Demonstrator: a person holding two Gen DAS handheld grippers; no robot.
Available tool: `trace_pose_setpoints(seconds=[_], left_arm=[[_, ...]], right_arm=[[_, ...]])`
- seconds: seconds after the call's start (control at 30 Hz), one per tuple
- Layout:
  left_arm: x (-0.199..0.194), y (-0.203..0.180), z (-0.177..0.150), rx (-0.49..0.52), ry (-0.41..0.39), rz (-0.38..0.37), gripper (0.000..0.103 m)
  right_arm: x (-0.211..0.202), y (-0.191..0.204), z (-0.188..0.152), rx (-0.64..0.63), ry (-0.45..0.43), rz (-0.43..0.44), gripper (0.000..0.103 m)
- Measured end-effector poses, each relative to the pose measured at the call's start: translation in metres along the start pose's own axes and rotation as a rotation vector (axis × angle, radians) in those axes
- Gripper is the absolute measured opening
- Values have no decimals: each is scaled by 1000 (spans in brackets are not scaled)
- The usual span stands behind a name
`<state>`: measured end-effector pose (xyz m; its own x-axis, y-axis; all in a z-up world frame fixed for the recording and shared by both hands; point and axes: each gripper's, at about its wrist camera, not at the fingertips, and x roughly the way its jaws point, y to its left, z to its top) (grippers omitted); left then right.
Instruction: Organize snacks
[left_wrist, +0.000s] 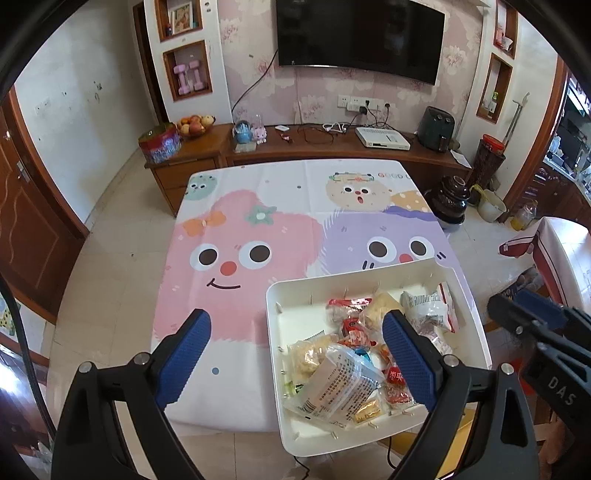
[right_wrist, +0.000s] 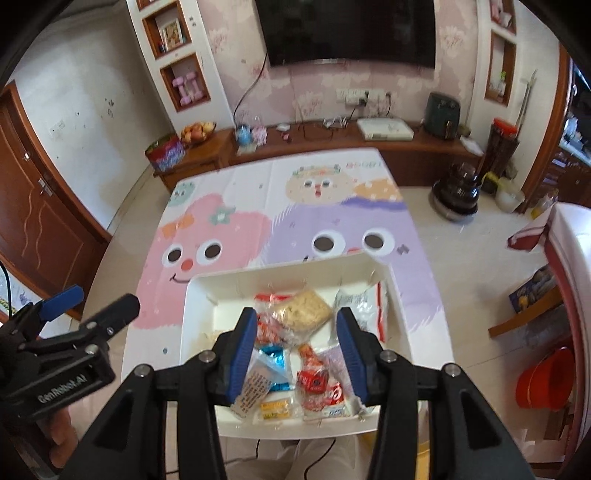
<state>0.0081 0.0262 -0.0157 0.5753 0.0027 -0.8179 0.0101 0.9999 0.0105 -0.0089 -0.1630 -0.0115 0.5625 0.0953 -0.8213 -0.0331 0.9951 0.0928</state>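
Over the cartoon tablecloth (left_wrist: 236, 229), the left gripper (left_wrist: 295, 332) hangs with fingers wide apart, empty, beside the white tray (left_wrist: 291, 295) of snacks (left_wrist: 343, 376). From the right side, the right gripper (right_wrist: 295, 328) hovers above the tray's snacks, fingers partly apart, gripping nothing.

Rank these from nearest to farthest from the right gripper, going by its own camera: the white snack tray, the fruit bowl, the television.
1. White snack tray, right under the right gripper, at the table's near edge.
2. Fruit bowl, on the wooden cabinet beyond the table, to the left.
3. Television, on the far wall.
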Motion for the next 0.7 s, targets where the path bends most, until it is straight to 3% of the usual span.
trace_pose_setpoints(seconds=[0.7], left_arm=[[-10, 1, -7, 0, -32, 38, 94]], right_arm=[[-10, 20, -8, -24, -25, -6, 46]])
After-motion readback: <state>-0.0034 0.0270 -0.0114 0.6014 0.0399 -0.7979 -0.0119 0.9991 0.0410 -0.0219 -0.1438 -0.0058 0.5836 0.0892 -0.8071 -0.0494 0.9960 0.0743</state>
